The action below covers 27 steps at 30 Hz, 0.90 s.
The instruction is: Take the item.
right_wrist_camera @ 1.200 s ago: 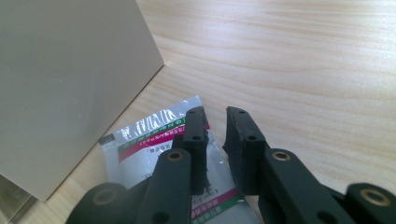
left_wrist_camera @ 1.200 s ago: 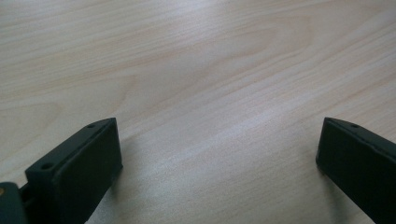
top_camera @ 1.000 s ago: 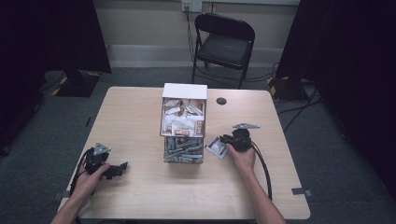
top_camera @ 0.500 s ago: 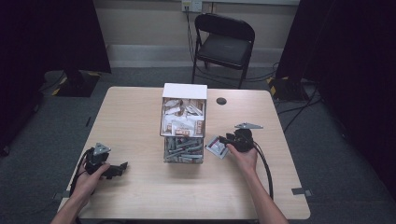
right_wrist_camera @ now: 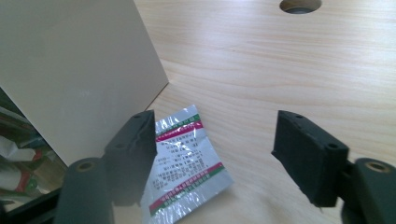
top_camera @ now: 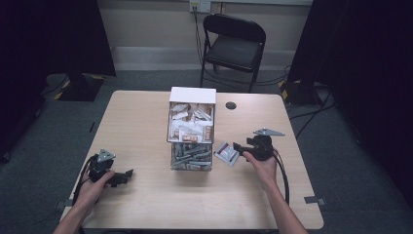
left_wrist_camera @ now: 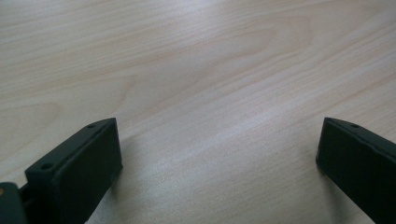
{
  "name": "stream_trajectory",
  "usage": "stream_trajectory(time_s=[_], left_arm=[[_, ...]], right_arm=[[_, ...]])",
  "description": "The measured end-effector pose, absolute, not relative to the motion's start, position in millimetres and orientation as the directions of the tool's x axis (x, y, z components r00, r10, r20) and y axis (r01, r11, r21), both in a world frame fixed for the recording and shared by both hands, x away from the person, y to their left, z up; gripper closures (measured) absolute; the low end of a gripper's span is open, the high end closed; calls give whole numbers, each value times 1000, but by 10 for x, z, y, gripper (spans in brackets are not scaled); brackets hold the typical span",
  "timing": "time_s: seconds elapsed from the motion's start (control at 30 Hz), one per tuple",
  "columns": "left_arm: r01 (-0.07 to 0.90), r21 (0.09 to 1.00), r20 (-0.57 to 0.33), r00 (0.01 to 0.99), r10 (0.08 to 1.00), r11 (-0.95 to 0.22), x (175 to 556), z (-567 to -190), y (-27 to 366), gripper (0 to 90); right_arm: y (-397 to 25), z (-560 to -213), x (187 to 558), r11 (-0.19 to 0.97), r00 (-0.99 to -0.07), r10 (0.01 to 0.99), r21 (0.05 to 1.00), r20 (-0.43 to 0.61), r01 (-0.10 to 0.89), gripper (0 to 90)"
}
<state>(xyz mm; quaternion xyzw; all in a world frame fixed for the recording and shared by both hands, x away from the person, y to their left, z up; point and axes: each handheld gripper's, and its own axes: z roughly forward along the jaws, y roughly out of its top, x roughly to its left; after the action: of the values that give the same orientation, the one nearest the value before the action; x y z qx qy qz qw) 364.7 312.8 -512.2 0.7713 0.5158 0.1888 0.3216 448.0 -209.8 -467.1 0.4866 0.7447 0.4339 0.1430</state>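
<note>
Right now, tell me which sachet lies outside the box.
The silver sachet with red and green stripes, flat on the table beside the box, in front of the open right gripper. The other sachets sit inside the box.

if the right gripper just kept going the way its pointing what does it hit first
Probably the silver packet lying flat between its open jaws, then the side wall of the box just beyond. The right gripper points left toward both; depth is unclear.

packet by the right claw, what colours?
Small silver foil packet, pink and green stripes; clearest in the right gripper view.

Silver sachet (right_wrist_camera: 187, 163) — green, magenta stripes; black tools.
</note>
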Motion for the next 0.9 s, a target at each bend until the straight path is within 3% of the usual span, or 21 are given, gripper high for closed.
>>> stream_trajectory(time_s=[0.47,0.9], left_arm=[[674,691,-41,397,917,-261,3647,-5122,3127,0],[674,691,-41,397,917,-261,3647,-5122,3127,0]], right_arm=[[-2334,-4468,4259,125,-468,859,800,209,587,152],[-2538,-4389,4000,127,-447,874,800,189,586,145]])
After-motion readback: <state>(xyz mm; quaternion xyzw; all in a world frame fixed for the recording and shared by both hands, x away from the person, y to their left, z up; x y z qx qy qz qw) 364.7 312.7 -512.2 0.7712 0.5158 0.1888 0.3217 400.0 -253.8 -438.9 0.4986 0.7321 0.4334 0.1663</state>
